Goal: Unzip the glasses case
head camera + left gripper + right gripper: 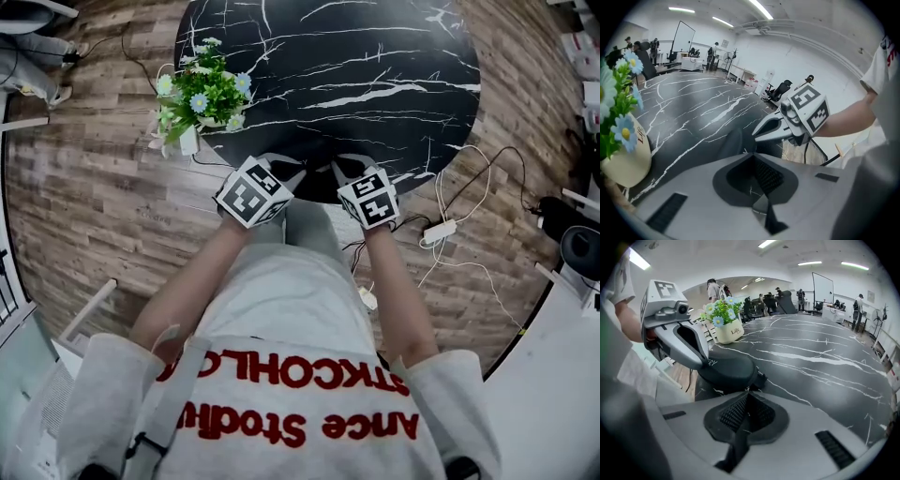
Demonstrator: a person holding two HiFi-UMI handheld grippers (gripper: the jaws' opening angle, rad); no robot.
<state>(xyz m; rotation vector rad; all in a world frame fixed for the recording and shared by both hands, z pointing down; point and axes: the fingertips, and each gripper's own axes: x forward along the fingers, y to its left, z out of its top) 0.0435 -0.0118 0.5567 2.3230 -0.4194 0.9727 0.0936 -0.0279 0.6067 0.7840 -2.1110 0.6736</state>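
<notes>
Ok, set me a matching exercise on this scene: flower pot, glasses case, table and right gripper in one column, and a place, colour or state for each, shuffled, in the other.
Column one
1 flower pot
2 glasses case
3 table
4 right gripper

Column two
A black with white veins
B jaws together
C dark grey, at the table's near edge
D cream, at the table's left side

Pairs: 1-D, 2-C, 3-A, 4-B
</notes>
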